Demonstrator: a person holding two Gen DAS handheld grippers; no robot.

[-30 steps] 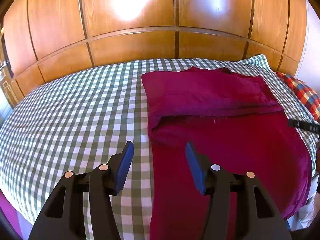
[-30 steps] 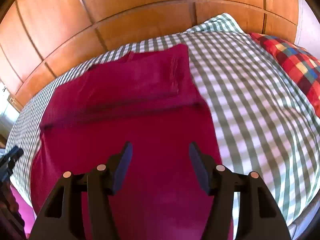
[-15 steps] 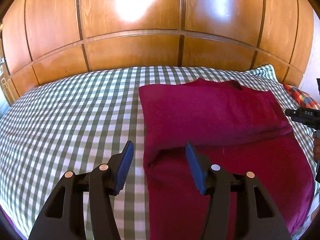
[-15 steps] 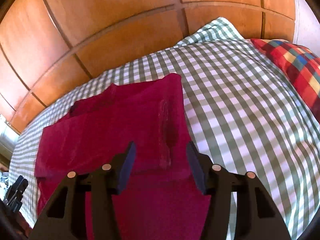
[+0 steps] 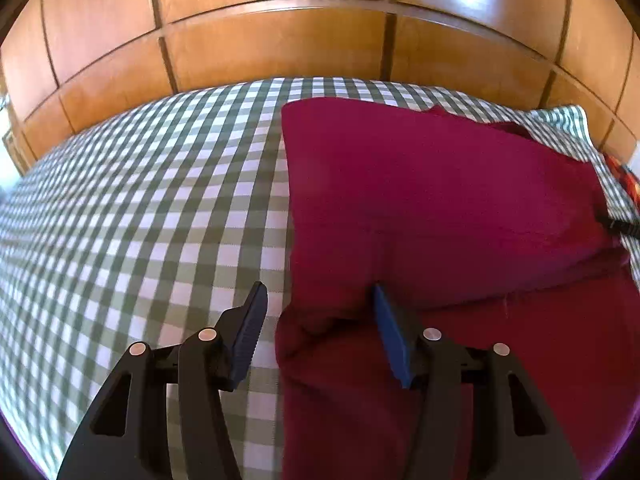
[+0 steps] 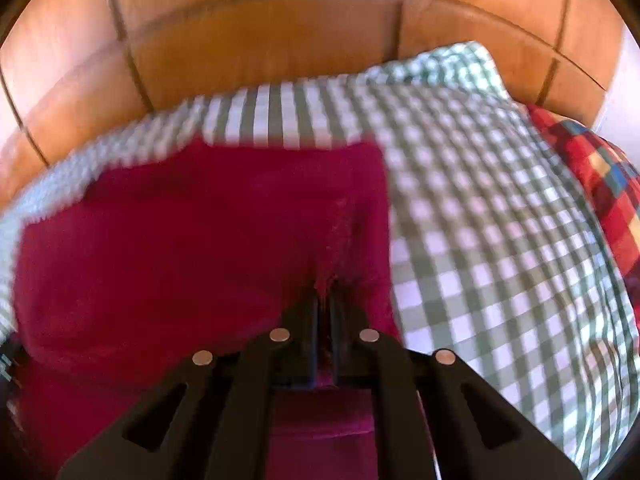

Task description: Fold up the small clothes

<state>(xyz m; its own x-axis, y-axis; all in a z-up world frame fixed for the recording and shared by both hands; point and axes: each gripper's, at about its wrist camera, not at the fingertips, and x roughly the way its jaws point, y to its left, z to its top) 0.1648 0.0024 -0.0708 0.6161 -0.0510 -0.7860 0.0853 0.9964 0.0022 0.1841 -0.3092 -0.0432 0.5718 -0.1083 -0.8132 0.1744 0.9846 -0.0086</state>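
A dark red garment (image 5: pixel 432 200) lies partly folded on the checked bed, its upper layer doubled over the lower part. My left gripper (image 5: pixel 320 300) is open and straddles the near left corner of the folded layer: its right finger is on the cloth, its left finger over the bedcover. In the right wrist view the same garment (image 6: pixel 192 240) fills the left half. My right gripper (image 6: pixel 324 300) is shut on the folded layer's near right edge. The right gripper's tip (image 5: pixel 618 226) shows at the left wrist view's right border.
A green-and-white checked bedcover (image 5: pixel 140 216) covers the bed. Wooden panelling (image 5: pixel 280 40) stands behind it. A red plaid pillow (image 6: pixel 592 176) lies at the right, with a checked pillow (image 6: pixel 448 68) at the far right corner.
Both grippers moved forward and down to the fold's near corners. The right gripper closed on the cloth edge; the left stayed open, now straddling the left corner.
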